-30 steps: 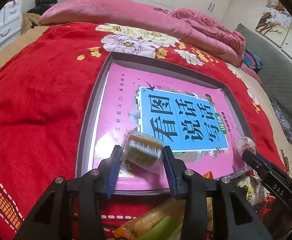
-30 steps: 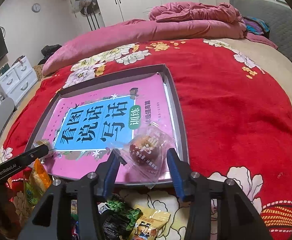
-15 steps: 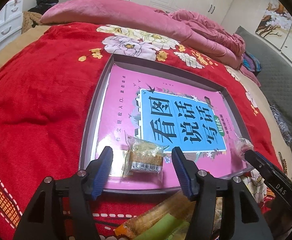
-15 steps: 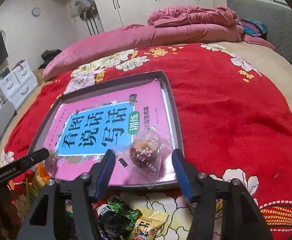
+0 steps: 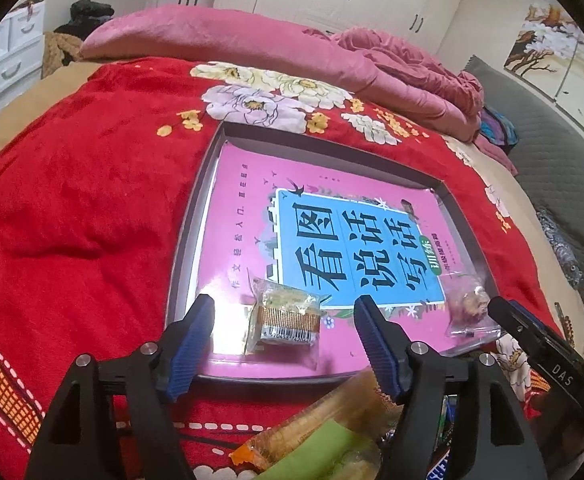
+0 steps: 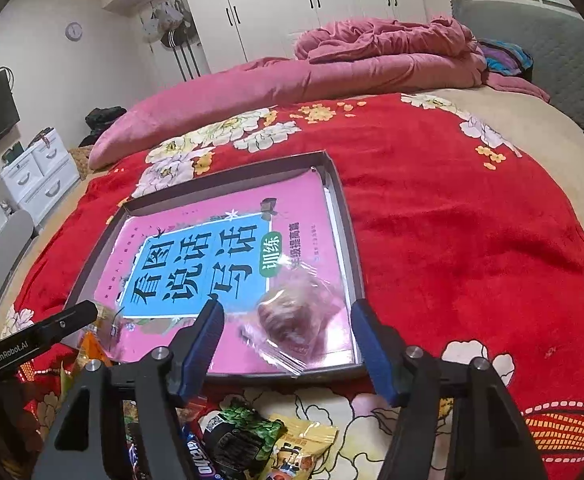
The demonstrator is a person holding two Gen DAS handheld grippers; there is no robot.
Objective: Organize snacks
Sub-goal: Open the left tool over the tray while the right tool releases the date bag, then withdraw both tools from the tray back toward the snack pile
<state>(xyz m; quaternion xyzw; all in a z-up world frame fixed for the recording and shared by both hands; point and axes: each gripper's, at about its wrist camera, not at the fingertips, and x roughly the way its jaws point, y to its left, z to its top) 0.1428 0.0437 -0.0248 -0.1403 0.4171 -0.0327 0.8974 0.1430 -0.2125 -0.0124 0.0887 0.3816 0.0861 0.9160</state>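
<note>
My left hand-held gripper (image 5: 283, 344) is spread wide around the yellow wrapped snack (image 5: 285, 318); my right hand-held gripper (image 6: 285, 346), equally wide, frames the clear-wrapped pastry (image 6: 292, 320), both snacks at 6 o'clock in the tray (image 5: 195, 220).

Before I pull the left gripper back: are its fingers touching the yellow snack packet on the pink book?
Apart. The left wrist view shows the left gripper open, pink book cover visible between each blue finger and the yellow snack packet.

The loose snack packets (image 6: 243, 440) run off the bottom edge behind the right claw (image 6: 287, 356), and the clear-wrapped pastry (image 6: 292, 320) is blurred.
</note>
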